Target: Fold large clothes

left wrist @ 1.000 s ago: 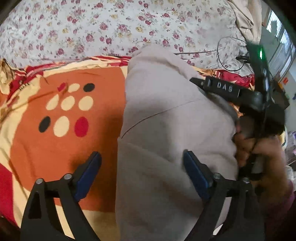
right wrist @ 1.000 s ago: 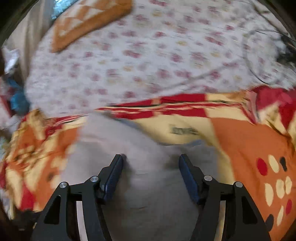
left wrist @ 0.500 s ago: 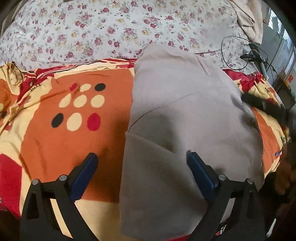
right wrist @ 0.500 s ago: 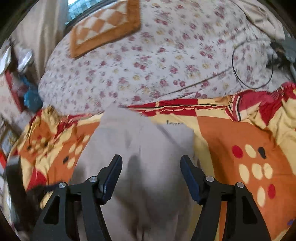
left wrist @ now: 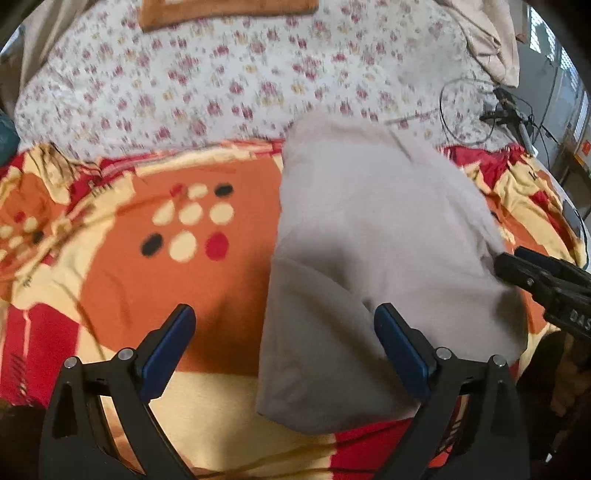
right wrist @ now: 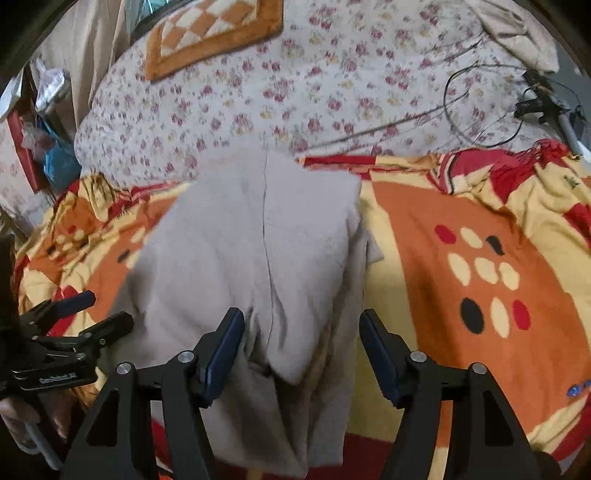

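Note:
A grey garment lies folded into a long bundle on the orange, red and yellow blanket. My left gripper hovers open over the garment's near left edge, its pads clear of the cloth. Its right pad is above the grey fabric and its left pad above the blanket. My right gripper is open above the garment, whose near end lies between the fingers, untouched by the pads. Each view shows the other gripper at the bundle's side: the right gripper and the left gripper, also open.
Behind the blanket lies a floral sheet with an orange checkered cushion. A looped black cable and a small stand lie at the back right. Beige cloth is heaped at the far right corner. Clutter stands past the bed's left side.
Both grippers have drawn back and risen, so more of the bed shows. In the left wrist view the right gripper has left the top of the garment for its right edge.

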Demonstrator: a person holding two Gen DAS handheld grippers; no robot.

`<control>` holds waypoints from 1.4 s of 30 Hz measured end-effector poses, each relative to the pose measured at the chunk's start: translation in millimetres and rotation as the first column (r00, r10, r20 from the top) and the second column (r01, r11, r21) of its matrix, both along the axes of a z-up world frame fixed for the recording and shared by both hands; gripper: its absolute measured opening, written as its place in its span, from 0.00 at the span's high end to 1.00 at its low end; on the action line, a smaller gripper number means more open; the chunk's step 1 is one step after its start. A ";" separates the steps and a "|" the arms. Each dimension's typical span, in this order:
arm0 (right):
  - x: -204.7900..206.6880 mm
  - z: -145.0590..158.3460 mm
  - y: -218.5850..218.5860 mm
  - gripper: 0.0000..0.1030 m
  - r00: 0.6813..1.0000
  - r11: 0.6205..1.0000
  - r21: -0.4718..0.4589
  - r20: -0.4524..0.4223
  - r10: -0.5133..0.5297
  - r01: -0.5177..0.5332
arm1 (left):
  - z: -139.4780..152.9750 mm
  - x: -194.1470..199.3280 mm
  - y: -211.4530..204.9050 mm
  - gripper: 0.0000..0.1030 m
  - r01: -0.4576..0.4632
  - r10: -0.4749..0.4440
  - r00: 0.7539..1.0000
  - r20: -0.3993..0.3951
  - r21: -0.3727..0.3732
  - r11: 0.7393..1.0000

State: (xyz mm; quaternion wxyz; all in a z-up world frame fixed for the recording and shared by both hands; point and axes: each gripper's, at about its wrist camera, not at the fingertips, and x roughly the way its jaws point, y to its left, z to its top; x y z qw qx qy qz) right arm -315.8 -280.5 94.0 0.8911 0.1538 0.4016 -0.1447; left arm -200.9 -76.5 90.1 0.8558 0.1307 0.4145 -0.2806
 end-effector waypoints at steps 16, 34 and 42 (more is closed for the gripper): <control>-8.8 28.1 32.7 0.20 0.999 0.994 -0.101 0.024 -0.034 0.036 | 31.9 -16.0 8.9 0.05 -0.060 0.065 0.990 0.127 -0.042 0.997; -9.9 19.5 28.4 0.20 0.998 0.994 -0.088 -0.003 -0.066 0.065 | 29.1 -22.5 3.4 0.05 -0.063 0.069 0.992 0.104 -0.055 0.996; -8.8 18.1 29.0 0.20 0.998 0.994 -0.086 -0.006 -0.066 0.065 | 25.7 -20.5 1.2 0.05 -0.066 0.070 0.994 0.089 -0.050 0.997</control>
